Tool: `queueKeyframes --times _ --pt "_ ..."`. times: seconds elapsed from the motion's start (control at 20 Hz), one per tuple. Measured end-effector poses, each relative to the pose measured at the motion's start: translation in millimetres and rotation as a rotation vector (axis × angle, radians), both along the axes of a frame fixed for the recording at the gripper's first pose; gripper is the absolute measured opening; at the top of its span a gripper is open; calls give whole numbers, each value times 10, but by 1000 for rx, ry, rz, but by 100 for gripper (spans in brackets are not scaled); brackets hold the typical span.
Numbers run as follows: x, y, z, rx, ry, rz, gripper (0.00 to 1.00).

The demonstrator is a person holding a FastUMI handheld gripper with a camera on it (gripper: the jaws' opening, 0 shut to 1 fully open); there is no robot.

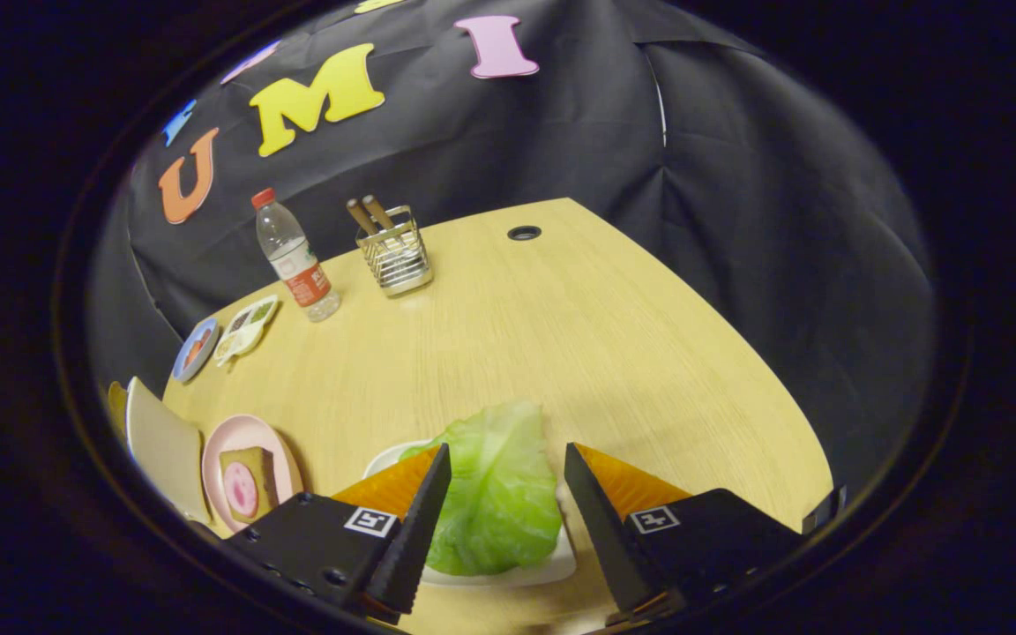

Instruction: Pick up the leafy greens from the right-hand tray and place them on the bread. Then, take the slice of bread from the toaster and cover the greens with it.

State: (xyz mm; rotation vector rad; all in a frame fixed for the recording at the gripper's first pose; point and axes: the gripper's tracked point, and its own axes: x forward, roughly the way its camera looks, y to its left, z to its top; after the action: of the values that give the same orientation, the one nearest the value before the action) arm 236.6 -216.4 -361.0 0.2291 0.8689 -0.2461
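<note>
A pale green leaf of lettuce (495, 485) lies on a white tray (552, 569) on the wooden table. My gripper (508, 459) is open, one finger on each side of the leaf and just above it, not pressing on it. To the left of the fingers, a pink plate (239, 432) carries a slice of bread (248, 481) with a pink round topping. A cream-coloured toaster (164, 445) stands just beyond the pink plate, further left; I cannot tell what is in its slots.
At the back of the table (561, 353) stand a water bottle (296, 260) and a wire holder (395, 256) with wooden-handled utensils. A small blue plate (195, 347) and a divided white dish (246, 328) lie at the far left. A cable hole (523, 233) sits near the back edge.
</note>
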Motion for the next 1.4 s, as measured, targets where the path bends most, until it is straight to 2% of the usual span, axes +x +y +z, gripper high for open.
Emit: queueKeyframes --times 0.15,0.4,0.5,0.7,0.95,1.4 --pt "31 -16 -98 -14 39 -11 80" --pt "53 13 -207 -21 88 -1 42" --pt "44 20 -183 -35 85 2 43" --pt "14 1 -293 -57 133 -5 2" --pt "-23 36 -127 -74 104 -4 0" --pt "-315 249 620 -110 -40 -5 0"
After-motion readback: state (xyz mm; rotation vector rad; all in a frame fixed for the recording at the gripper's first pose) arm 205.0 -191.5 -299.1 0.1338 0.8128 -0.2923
